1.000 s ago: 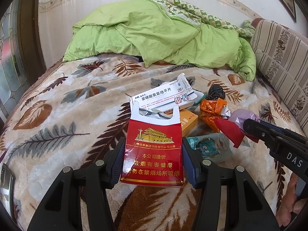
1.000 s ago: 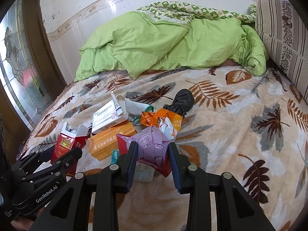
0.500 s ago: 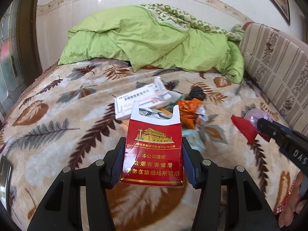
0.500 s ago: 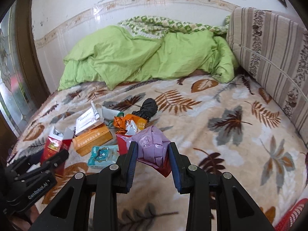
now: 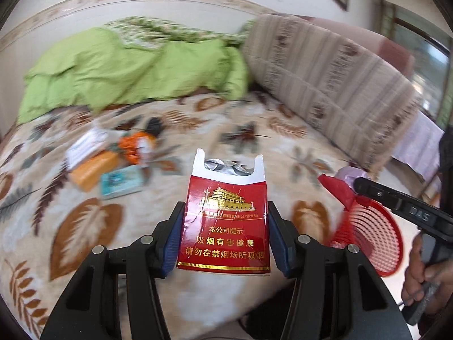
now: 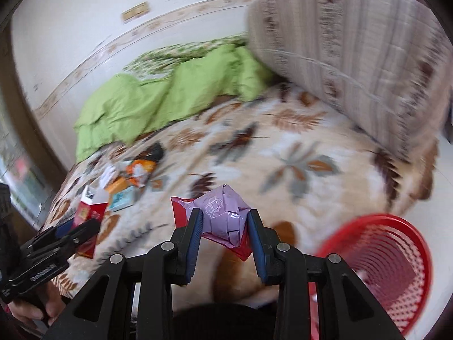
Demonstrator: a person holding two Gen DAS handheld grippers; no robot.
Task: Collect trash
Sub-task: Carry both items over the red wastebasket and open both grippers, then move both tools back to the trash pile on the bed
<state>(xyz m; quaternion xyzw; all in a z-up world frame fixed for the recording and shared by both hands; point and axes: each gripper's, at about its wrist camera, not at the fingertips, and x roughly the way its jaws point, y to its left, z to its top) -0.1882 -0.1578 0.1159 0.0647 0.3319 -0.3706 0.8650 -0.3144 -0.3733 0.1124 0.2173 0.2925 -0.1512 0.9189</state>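
Note:
My left gripper (image 5: pixel 225 235) is shut on a red cigarette pack (image 5: pixel 225 221) with its torn top and foil showing, held upright over the bed's near edge. In the right wrist view my right gripper (image 6: pixel 225 231) is shut on a crumpled purple wrapper (image 6: pixel 222 212) backed by a red wrapper (image 6: pixel 181 212). A red mesh wastebasket (image 6: pixel 388 269) stands low at the right, beside the bed; the left wrist view shows it too as a red wastebasket (image 5: pixel 371 238) under the right gripper. The left gripper (image 6: pixel 76 228) with the pack appears at the lower left of the right wrist view.
More trash lies on the leaf-patterned blanket (image 5: pixel 254 141): an orange box (image 5: pixel 93 171), a teal packet (image 5: pixel 120 181), an orange wrapper (image 5: pixel 136 146), a white box (image 5: pixel 85 144), a black lump (image 5: pixel 154 124). A green quilt (image 5: pixel 113 68) and striped cushion (image 5: pixel 325 73) lie behind.
Both grippers have swung away from the trash pile toward the right and back off the bed, keeping their loads. The red wastebasket has come into both views.

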